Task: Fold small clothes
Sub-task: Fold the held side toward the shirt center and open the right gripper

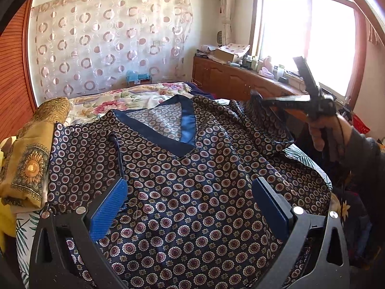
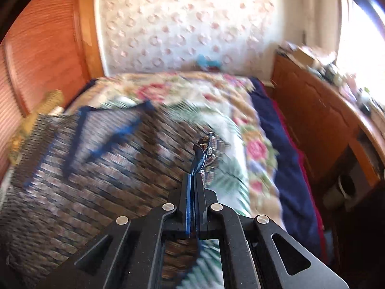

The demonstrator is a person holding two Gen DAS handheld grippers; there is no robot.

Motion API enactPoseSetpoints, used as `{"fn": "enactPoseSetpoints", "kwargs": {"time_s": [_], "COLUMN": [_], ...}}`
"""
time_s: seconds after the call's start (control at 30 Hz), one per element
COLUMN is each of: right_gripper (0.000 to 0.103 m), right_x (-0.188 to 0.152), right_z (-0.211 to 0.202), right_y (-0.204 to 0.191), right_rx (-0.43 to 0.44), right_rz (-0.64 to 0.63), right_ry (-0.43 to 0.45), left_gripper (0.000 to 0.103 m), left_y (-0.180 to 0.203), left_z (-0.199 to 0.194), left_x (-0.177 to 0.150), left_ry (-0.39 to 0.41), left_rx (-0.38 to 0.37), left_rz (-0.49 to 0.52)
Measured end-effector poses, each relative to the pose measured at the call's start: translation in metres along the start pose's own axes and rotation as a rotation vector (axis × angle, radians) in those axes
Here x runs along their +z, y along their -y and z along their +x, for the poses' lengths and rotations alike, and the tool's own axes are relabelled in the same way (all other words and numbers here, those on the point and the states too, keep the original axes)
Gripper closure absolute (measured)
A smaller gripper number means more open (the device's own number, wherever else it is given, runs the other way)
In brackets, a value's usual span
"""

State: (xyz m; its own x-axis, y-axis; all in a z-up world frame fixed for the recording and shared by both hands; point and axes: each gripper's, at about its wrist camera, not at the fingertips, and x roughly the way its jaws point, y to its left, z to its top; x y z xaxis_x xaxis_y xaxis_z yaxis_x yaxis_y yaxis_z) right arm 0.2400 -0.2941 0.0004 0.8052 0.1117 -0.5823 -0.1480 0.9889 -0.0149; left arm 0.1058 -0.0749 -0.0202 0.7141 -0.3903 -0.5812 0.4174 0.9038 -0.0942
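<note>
While the left wrist view looks down over the bed (image 1: pixel 149 96), a dark patterned shirt (image 1: pixel 182 192) with a blue V-neck band (image 1: pixel 168 132) lies spread front-up across most of the bedding, its collar pointing toward the far wall. The left claw (image 1: pixel 190 204) hovers over the lower part of the shirt with its blue pads (image 1: pixel 108 212) spread wide apart, nothing between them. At the shirt's left edge a yellow sunflower-print cloth (image 1: pixel 28 163) lies bunched, touching the garment's sleeve. On the right, a hand (image 1: pixel 322 132) grips the right claw (image 1: pixel 256 97), whose tips meet the lifted right sleeve (image 1: pixel 264 125) of the shirt, raised off the bed. A wooden cabinet (image 1: pixel 240 77) cluttered with small items runs beneath the bright window (image 1: pixel 308 38), and a curtain with ring patterns (image 1: pixel 108 41) covers the far wall. From the right wrist view, heavily blurred, the right claw (image 2: pixel 196 171) is pressed together on a fold of the shirt's patterned fabric (image 2: pixel 207 149), which sticks up beyond the tips. The rest of the shirt (image 2: pixel 96 156) lies to the left on the bed, with the floral quilt (image 2: pixel 255 149) to the right and a dark blue blanket (image 2: pixel 284 156) along the bed's edge beside the cabinet.
</note>
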Motion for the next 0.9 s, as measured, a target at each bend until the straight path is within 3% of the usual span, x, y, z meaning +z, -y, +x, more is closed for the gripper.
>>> {"fn": "enactPoseSetpoints", "kwargs": {"time_s": [0.17,0.3,0.37,0.43,0.47,0.9], "right_gripper": [0.101,0.100,0.085,0.057,0.054,0.053], "right_x": [0.028,0.046,0.051,0.051,0.051,0.025], "right_z": [-0.010,-0.003,0.005,0.010,0.010,0.040], "right_y": [-0.056,-0.082,-0.086,-0.085,-0.085,-0.064], "right_rx": [0.087,0.131,0.114,0.099,0.101,0.022], "right_rz": [-0.095,-0.098,-0.102,-0.098,-0.091,-0.080], "right_ry": [0.040,0.051,0.040,0.030,0.031,-0.113], "left_gripper": [0.000,0.000,0.000,0.000,0.000,0.000], "left_y": [-0.009,-0.019,-0.023,-0.028,-0.030,-0.082], "left_z": [-0.005,-0.007,-0.007,-0.008,-0.009,-0.015], "left_x": [-0.002,-0.006,-0.007,-0.009,-0.010,-0.012], "left_ry": [0.007,0.003,0.002,0.004,0.005,0.011], "left_rx": [0.015,0.025,0.029,0.033,0.036,0.140], "left_rz": [-0.020,-0.042,-0.050,-0.059,-0.062,-0.107]}}
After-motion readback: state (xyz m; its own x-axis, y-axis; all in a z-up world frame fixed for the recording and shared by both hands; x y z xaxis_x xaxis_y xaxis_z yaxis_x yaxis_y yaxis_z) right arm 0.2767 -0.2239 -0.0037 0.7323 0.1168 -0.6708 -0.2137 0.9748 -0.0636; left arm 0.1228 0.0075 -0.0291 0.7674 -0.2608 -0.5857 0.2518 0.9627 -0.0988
